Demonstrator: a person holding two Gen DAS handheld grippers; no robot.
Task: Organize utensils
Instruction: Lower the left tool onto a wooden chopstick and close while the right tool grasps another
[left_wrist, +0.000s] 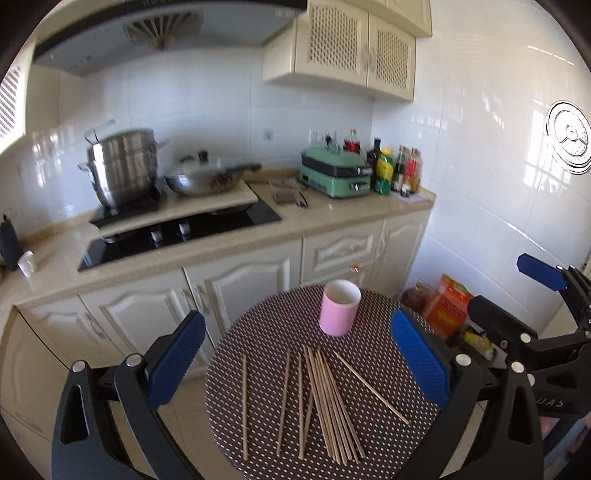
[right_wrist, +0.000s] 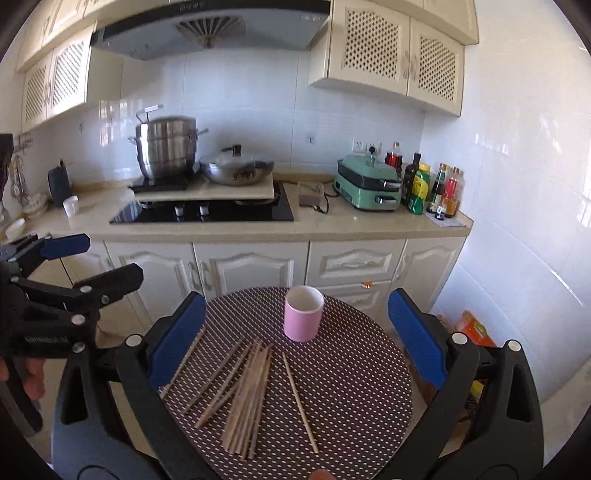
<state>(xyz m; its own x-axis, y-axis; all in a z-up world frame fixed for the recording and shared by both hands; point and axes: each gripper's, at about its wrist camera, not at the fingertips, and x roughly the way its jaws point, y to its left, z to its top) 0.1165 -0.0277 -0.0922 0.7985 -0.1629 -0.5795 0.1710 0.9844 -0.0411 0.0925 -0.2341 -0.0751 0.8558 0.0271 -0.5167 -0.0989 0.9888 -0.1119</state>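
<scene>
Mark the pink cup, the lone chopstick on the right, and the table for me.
Pink cup (right_wrist: 301, 321), right wrist view, on its outer wall.
Lone chopstick (right_wrist: 300, 402), right wrist view, mid-shaft.
Table (right_wrist: 362, 369), right wrist view, bare dotted top.

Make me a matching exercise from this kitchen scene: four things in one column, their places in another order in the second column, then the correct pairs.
Things:
1. pink cup
2. chopsticks
3. steel steamer pot
4. green electric grill

Places:
A. on the stove, beside the wok
B. on the counter, next to the bottles
C. upright at the far side of the round table
D. lying loose on the dotted tablecloth

Pairs: 1-C, 2-D, 3-A, 4-B
</scene>
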